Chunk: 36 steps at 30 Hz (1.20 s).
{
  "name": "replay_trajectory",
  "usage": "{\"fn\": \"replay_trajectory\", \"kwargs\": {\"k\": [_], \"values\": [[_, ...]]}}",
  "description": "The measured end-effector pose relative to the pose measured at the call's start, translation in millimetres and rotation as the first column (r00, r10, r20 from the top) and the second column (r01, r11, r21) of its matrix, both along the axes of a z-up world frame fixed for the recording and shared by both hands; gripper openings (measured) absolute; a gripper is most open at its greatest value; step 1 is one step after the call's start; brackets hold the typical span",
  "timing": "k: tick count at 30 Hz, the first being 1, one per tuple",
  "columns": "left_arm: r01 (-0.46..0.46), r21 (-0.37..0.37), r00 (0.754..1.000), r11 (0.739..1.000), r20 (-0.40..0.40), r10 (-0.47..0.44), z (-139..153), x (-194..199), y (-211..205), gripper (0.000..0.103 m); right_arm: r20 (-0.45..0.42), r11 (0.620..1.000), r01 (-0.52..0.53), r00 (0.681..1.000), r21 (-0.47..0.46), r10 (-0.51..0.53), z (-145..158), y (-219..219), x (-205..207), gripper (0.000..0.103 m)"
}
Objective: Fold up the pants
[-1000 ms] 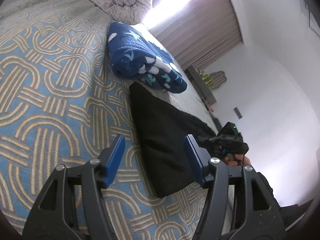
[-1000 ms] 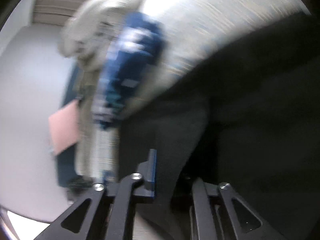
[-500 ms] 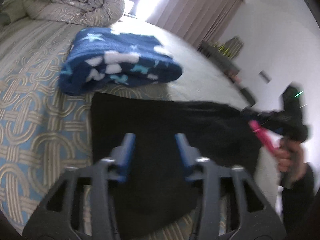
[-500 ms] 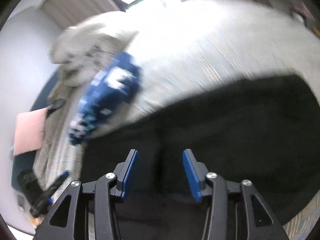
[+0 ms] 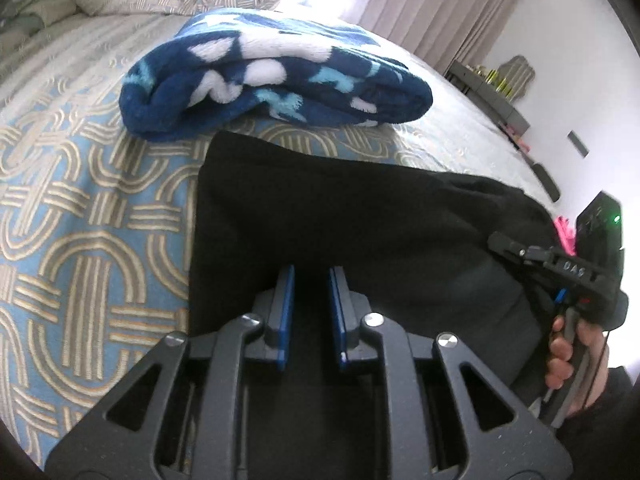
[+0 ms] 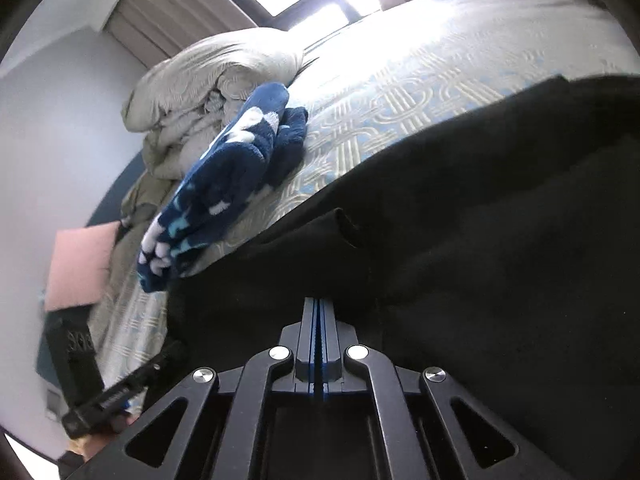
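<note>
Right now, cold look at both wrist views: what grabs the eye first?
The black pants dominate, spread over the patterned blue-and-gold bedspread and filling the foreground of both views. Just beyond them lies a folded navy fleece blanket with white and light-blue shapes, and a bunched duvet behind it. The right gripper looks pinched shut at the fabric's edge, while the left gripper hovers over the pants, jaws slightly apart.

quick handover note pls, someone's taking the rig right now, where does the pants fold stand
Left tongs: partly closed with a gap between the pads, low over the near edge of the pants; a grip is not confirmed.
Right tongs: shut on the pants' edge.
Pants: black, spread across the bed, beside a folded blue blanket.
Done: both tongs placed at the near edge.
Left: close the left, carry the edge over, flatten.
</note>
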<state>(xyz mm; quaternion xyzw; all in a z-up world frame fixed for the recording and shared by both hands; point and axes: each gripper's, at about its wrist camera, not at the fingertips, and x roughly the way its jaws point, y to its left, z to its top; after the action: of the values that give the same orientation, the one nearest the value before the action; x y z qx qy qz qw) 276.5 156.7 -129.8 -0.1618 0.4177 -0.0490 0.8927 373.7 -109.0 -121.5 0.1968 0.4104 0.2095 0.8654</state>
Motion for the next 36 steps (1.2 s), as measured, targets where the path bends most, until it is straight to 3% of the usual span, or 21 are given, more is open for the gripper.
{"fn": "replay_trajectory", "kwargs": {"k": [6,8,10,12,14,17,19,20,24,26,31,36], "values": [[-0.003,0.149,1.0,0.989,-0.007,0.004,4,1,-20,0.021,-0.009,1.0,-0.005,1.0,0.022,0.005,1,-5,-1,0.0],[-0.004,0.184,1.0,0.983,-0.009,0.006,5,1,-24,0.021,-0.055,0.999,-0.019,0.998,0.027,0.02,8,-10,-6,0.002],[-0.009,0.223,1.0,0.975,-0.006,0.01,6,-3,-29,0.022,-0.117,0.998,-0.001,0.993,0.06,0.007,19,-21,-19,0.01],[-0.011,0.248,1.0,0.969,-0.005,0.013,6,-2,-32,0.023,-0.092,0.993,0.037,0.995,0.111,-0.027,39,-48,-41,0.039],[-0.013,0.245,1.0,0.969,-0.004,0.014,7,-1,-31,0.023,-0.04,0.98,0.105,0.994,0.169,-0.1,58,-89,-65,0.06],[-0.013,0.237,1.0,0.971,-0.005,0.015,7,0,-31,0.023,-0.041,0.914,0.222,0.974,0.34,-0.221,69,-171,-98,0.072],[-0.013,0.239,1.0,0.971,-0.005,0.014,7,0,-31,0.023,-0.116,0.827,0.273,0.962,0.492,-0.248,57,-223,-110,0.074],[-0.013,0.239,1.0,0.971,-0.005,0.015,7,0,-31,0.023,-0.155,0.794,0.313,0.949,0.52,-0.273,49,-244,-116,0.074],[-0.014,0.246,1.0,0.969,-0.005,0.016,7,0,-34,0.023,-0.253,0.747,0.482,0.876,0.457,-0.41,30,-299,-134,0.075],[-0.014,0.245,1.0,0.97,-0.005,0.016,7,1,-34,0.023,-0.269,0.74,0.489,0.872,0.462,-0.408,25,-303,-133,0.075],[-0.015,0.226,1.0,0.974,-0.003,0.016,7,0,-31,0.023,-0.241,0.791,0.491,0.871,0.366,-0.429,31,-286,-107,0.075],[-0.015,0.225,1.0,0.974,-0.001,0.016,7,0,-31,0.023,-0.222,0.79,0.529,0.848,0.309,-0.481,33,-278,-78,0.071]]}}
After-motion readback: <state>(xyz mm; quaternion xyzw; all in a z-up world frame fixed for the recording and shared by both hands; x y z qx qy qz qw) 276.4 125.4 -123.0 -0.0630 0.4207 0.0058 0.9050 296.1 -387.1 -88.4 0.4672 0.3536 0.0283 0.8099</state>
